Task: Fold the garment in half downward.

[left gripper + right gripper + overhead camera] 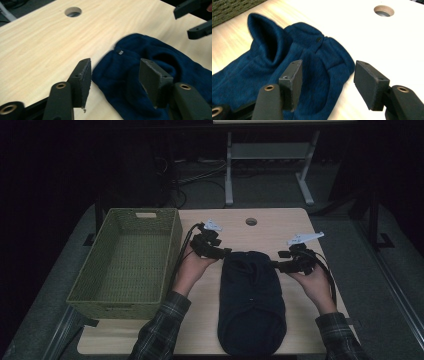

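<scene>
A dark blue folded garment (pixel 251 302) lies lengthwise in the middle of the wooden table (pixel 280 227). My left gripper (pixel 227 253) is at its far left corner, open, one jaw over bare wood and the other over the blue cloth (pixel 140 82). My right gripper (pixel 276 265) is at the far right corner, open, with the garment's edge (pixel 312 67) between and below its jaws. In the left gripper view the other gripper's black jaws show at top right. Nothing is held.
A green woven basket (pixel 129 262) stands empty at the table's left edge. A round cable hole (pixel 251 221) sits near the far edge. Beyond the table are another table's legs (pixel 228 170) and cables on a dark floor.
</scene>
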